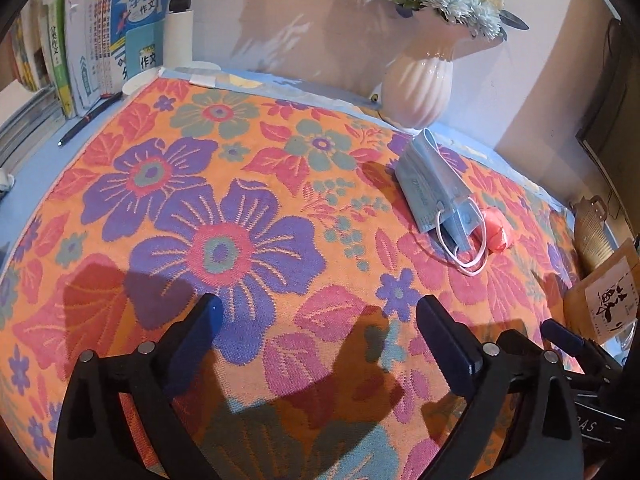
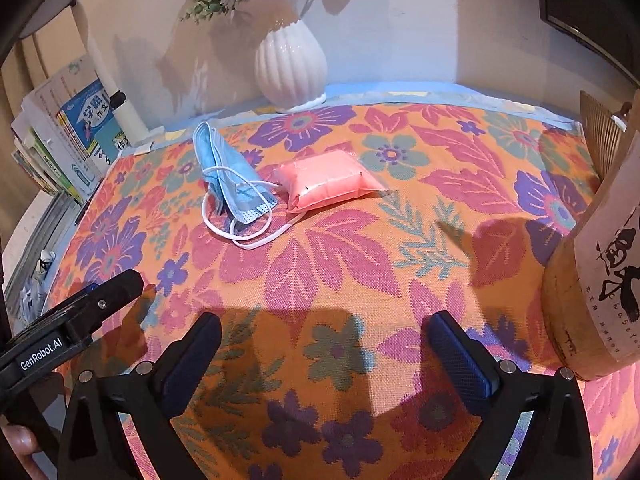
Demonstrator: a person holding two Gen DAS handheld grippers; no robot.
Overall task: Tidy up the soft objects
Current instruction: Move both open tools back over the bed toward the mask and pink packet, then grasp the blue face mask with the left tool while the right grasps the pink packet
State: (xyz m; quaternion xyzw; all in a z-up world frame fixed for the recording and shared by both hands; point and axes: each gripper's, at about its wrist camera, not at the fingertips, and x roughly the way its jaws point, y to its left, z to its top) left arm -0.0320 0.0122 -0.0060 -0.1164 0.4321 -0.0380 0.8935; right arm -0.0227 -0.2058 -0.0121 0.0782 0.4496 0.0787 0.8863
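Observation:
A stack of folded blue face masks (image 1: 436, 188) (image 2: 228, 176) with white ear loops lies on the flowered orange towel (image 1: 256, 208) (image 2: 360, 264). Right beside it rests a soft pink packet (image 1: 496, 228) (image 2: 328, 178), touching the loops. My left gripper (image 1: 320, 304) hovers open over the towel, well short of the masks, nothing between its fingers. My right gripper (image 2: 324, 320) is likewise open and empty, nearer than both soft things. The left gripper's finger (image 2: 100, 300) shows at the left edge of the right wrist view.
A white ribbed vase (image 1: 420, 84) (image 2: 290, 68) with flowers stands at the back against the wall. Books (image 1: 104, 32) (image 2: 72, 132) and a pen (image 1: 90, 118) sit at the left. A wooden labelled box (image 2: 604, 280) (image 1: 604, 300) stands close on the right.

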